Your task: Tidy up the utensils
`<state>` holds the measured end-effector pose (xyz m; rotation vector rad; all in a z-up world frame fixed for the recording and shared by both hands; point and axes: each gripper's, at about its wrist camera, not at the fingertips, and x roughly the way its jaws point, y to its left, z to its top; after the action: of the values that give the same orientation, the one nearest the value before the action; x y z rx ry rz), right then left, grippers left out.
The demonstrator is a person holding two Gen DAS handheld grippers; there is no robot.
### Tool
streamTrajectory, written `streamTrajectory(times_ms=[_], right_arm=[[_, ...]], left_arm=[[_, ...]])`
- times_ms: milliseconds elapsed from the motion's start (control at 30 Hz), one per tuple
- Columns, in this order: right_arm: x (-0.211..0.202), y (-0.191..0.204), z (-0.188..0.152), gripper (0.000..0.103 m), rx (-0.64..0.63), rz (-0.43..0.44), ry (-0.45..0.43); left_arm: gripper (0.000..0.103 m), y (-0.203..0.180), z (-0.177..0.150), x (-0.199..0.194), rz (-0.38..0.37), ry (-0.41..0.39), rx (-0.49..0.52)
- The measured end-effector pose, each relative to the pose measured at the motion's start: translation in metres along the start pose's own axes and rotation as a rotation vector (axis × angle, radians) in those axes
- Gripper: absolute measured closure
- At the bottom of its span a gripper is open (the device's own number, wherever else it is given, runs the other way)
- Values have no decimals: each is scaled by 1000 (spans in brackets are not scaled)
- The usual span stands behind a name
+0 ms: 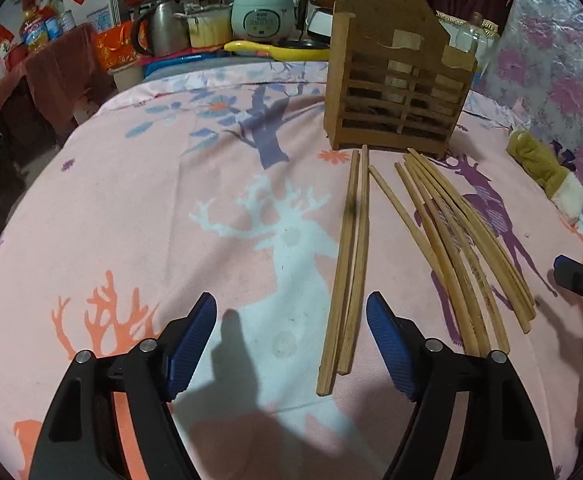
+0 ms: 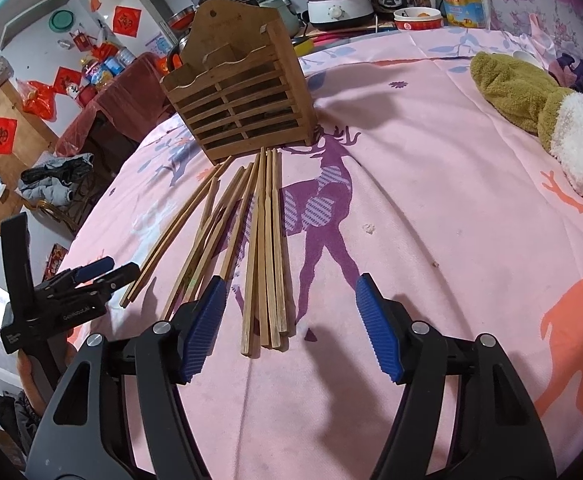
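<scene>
Nearest us in the left wrist view, our left gripper (image 1: pixel 291 344) hovers with its blue pads spread apart and nothing between them, low in the frame over the pink deer-print cloth (image 1: pixel 171 200). Just right of centre lie the wooden chopsticks (image 1: pixel 431 248), long axes running from the lower frame up toward the slatted wooden utensil holder (image 1: pixel 399 92), which stands upright at upper right. Our right gripper (image 2: pixel 289 328) also stands apart and empty, the chopstick ends lying between its pads.
</scene>
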<state>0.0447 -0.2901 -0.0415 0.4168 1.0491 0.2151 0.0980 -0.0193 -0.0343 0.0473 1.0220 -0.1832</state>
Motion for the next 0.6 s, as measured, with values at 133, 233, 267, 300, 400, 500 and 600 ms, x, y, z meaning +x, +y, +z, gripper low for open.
streamTrajectory(times_ms=[133,233,267,300,400,500,600], right_arm=[[5,-2,-2,66,0,6,28],[7,-4,-6,77,-5,13,48],[7,-4,-7,78,-13,9,53],[8,-3,-8,79,-19,5,57],[16,1,-9,83,-44,-32,78],[24,8,-9,85,-99,-55,93],[24,10,-9,85,-109,-43,95]], left_arm=[[29,3,-1,6,-2,32,-17],[31,6,-4,0,-3,17,-21],[31,7,-5,-2,2,13,-22],[31,9,-5,-2,8,14,-25],[31,16,-5,3,7,35,-59],[31,15,-5,3,5,36,-49],[31,7,-6,5,11,41,-11]])
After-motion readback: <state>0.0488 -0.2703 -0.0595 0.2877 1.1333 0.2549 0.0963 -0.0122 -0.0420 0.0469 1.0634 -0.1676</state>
